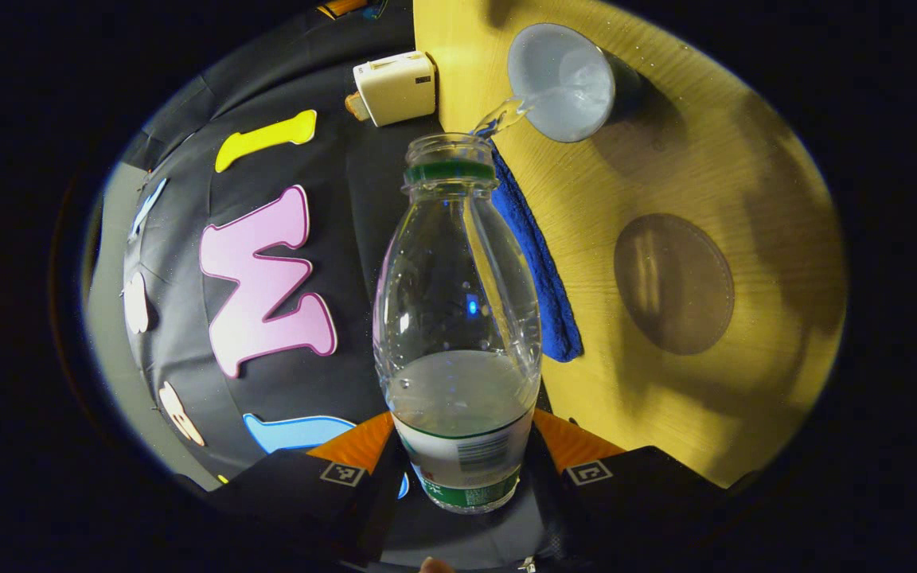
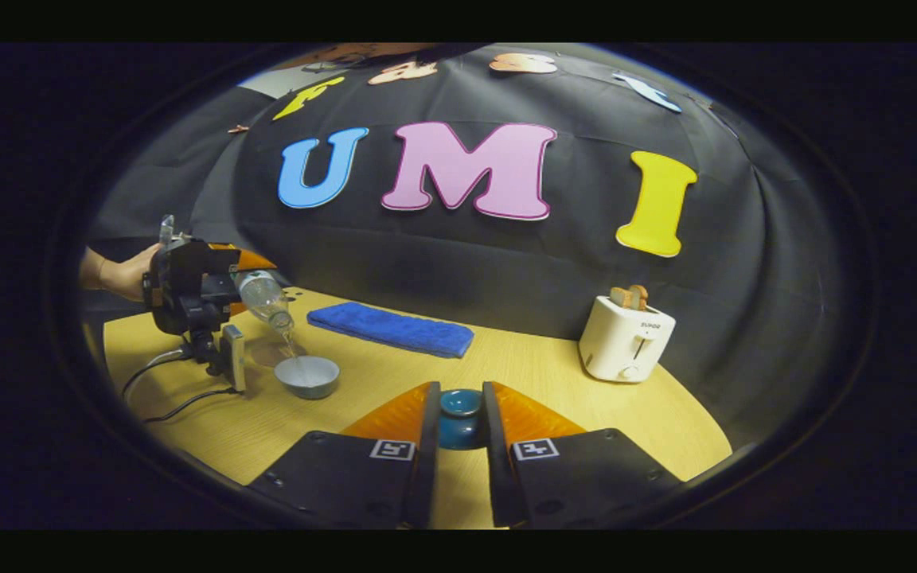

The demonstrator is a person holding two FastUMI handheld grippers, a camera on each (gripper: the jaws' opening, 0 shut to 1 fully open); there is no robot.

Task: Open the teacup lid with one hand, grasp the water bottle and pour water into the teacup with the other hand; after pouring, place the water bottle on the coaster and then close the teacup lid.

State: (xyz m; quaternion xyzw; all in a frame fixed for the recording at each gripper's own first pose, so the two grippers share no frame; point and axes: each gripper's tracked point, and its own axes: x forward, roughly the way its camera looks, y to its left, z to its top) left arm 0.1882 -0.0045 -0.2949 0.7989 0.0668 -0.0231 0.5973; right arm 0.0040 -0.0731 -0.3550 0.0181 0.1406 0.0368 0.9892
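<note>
Your left claw (image 1: 458, 469) grips the tipped water bottle (image 1: 458, 318), right claw (image 2: 461, 434) pinches the lid (image 2: 461, 414); tilt more and you'll overshoot the teacup (image 1: 566, 83).

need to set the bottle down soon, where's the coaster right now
In the left gripper view the coaster lies flat on the wooden table, right of the blue cloth and nearer the camera than the teacup, with nothing on it.

Water bottle (image 1: 458, 334) base: hidden between the left gripper (image 1: 462, 469) fingers, in the left gripper view.
Teacup lid (image 2: 461, 418) lower part: hidden behind the right gripper (image 2: 458, 442) fingers.
Coaster (image 2: 271, 354): mostly covered by the far gripper near the table's (image 2: 538, 374) left edge.
Toaster (image 2: 626, 338) markings: too small to tell.
</note>
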